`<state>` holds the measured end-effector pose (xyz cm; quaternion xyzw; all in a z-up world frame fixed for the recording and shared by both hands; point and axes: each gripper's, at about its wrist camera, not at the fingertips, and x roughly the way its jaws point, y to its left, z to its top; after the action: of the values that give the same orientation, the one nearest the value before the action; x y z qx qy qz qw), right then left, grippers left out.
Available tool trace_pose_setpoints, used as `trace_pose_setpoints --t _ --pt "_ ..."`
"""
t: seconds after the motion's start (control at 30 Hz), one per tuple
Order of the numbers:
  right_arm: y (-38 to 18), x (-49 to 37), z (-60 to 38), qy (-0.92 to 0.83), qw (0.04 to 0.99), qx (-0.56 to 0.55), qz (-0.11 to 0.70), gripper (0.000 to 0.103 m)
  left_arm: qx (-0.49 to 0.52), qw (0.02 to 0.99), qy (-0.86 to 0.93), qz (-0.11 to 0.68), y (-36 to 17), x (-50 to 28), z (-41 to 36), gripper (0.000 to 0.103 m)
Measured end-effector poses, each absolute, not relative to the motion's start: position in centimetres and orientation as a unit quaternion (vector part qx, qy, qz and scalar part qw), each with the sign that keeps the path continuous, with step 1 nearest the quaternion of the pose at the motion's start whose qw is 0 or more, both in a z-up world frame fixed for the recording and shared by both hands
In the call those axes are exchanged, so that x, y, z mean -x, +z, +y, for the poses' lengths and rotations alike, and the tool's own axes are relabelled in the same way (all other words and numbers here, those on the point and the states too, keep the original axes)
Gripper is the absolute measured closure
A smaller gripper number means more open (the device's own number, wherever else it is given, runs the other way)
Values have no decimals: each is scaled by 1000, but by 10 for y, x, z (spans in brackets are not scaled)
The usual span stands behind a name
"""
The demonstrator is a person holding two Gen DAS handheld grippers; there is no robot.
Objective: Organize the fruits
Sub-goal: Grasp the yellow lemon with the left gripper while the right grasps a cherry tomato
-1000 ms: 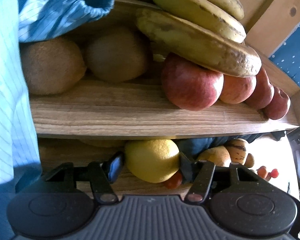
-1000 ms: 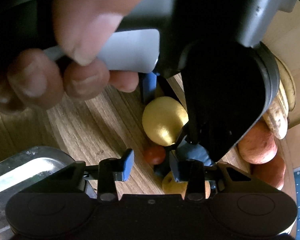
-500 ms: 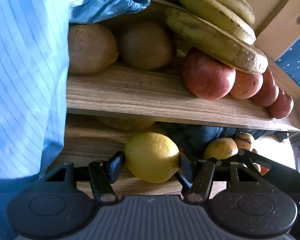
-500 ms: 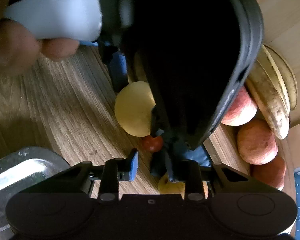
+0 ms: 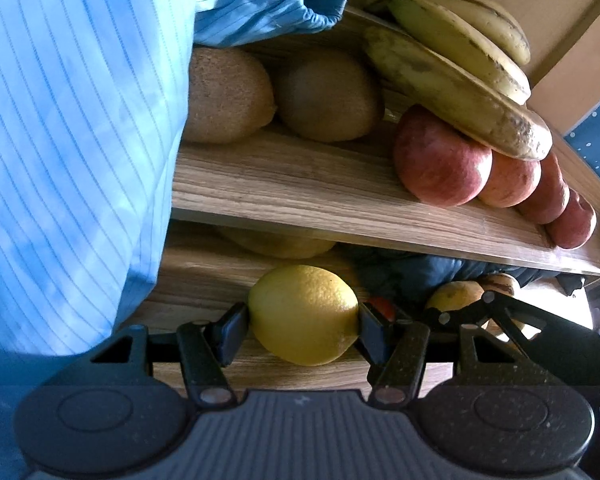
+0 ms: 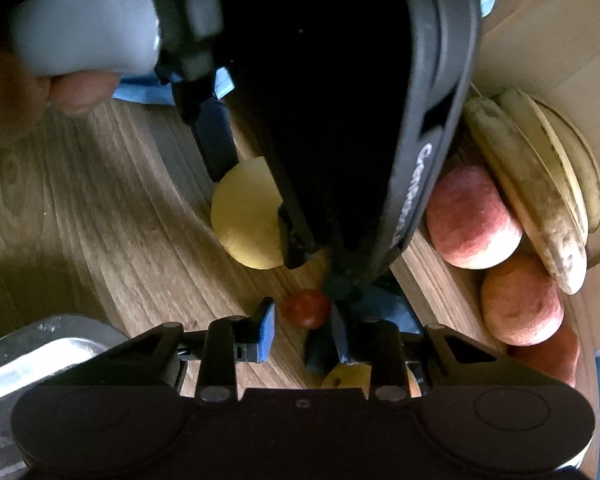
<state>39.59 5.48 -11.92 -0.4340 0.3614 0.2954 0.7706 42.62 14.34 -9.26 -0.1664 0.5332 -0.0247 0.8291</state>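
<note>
A: Left gripper (image 5: 303,328) first. Its jaws are pinching the lemon (image 5: 303,314) at its two ends, one pad on each side, fruit centred between them. The lemon sits low over the wooden counter (image 5: 204,280), below the shelf (image 5: 300,188) that carries the kiwis (image 5: 226,94), apples (image 5: 442,160) and bananas (image 5: 456,80). A blue striped sleeve (image 5: 72,120) blocks the left of that view.

B: Advice for the carry?

A: My judgement: keep the grip level and steady, and clear the shelf edge before moving in. A lemon is firm but rounded, so it could roll out if the pads slip toward one tip.

B: And the right gripper (image 6: 302,320)?

A: Jaws narrowly spread, not pressed together. A small red fruit (image 6: 306,308), possibly a cherry tomato, lies on the counter at the jaw tips, nearer the right-hand pad. I cannot tell whether that pad touches it; the left pad stands clear. The left gripper's dark body hangs directly above and hides much.

B: Risk?

A: The two tools are crowded; best to square the red fruit between the pads before closing.
</note>
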Motion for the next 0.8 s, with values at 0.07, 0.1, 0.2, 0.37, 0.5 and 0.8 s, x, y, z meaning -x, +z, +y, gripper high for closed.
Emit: trace_pose_setpoints --t 0.07,0.1,0.2,0.37,0.5,0.8 --pt "-118 -397 54 297 772 430 363 73 166 829 -24 533 -92 -426 143 39" --pt "-118 -398 54 297 772 428 364 73 165 829 -23 533 -93 -426 141 39" --pt "-118 -398 45 296 774 425 364 77 164 830 -21 533 -91 -425 142 39" --pt "-115 -402 36 298 778 413 367 80 160 832 -19 530 -88 -421 141 39" --pt "-111 -398 32 302 781 407 365 80 158 835 -17 527 -84 -416 137 39" --pt "-83 -374 26 297 794 396 351 80 150 842 -18 517 -75 -398 126 39"
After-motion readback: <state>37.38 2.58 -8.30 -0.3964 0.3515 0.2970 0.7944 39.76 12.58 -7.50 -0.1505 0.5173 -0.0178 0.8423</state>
